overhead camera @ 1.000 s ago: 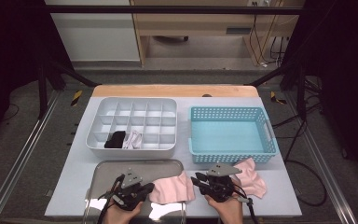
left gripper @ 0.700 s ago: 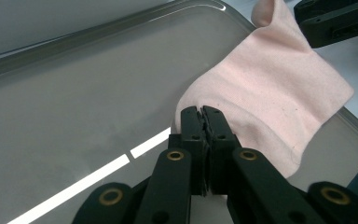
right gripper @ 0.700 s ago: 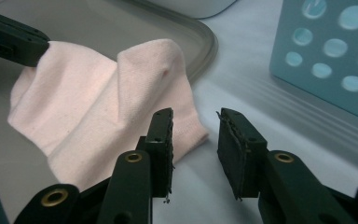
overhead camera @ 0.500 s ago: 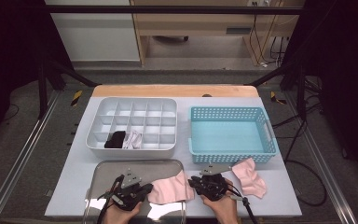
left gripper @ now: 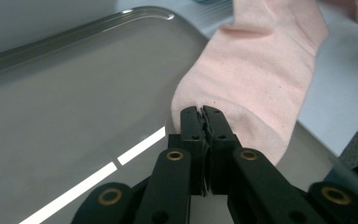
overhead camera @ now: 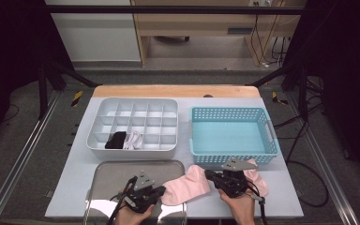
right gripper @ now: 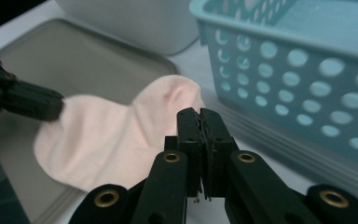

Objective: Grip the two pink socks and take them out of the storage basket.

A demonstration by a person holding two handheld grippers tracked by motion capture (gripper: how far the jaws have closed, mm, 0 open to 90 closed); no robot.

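On the counter [overhead camera: 75, 187], high view: we take the blue basket [overhead camera: 234, 133] as landmark. A pink sock [overhead camera: 186, 185] lies just in front of the basket's near-left corner, one end on the steel tray [overhead camera: 122, 173], the other on the counter. The left hand-held gripper [overhead camera: 161, 191] is at the sock's tray end, the right hand-held gripper [overhead camera: 207, 174] at the end nearest the basket. A second pink sock [overhead camera: 258, 180] lies in front of the basket, behind the right hand-held gripper. The white divider box [overhead camera: 133, 123] sits just left of the basket, with a black item [overhead camera: 116, 139] and a white item [overhead camera: 133, 139] in its front row.

Left gripper view: the left hand-held gripper [left gripper: 202, 113] has its jaws together, clamped on the edge of the pink sock [left gripper: 261, 79], which runs from the tray [left gripper: 65, 93] toward the basket side.

Right gripper view: the right hand-held gripper [right gripper: 199, 116] has just been closing; the jaws are now together at the sock's [right gripper: 107, 135] edge closest to the basket [right gripper: 298, 60]. We cannot tell whether cloth is pinched. The left hand-held gripper [right gripper: 58, 108] holds the far end, over the tray [right gripper: 88, 60].
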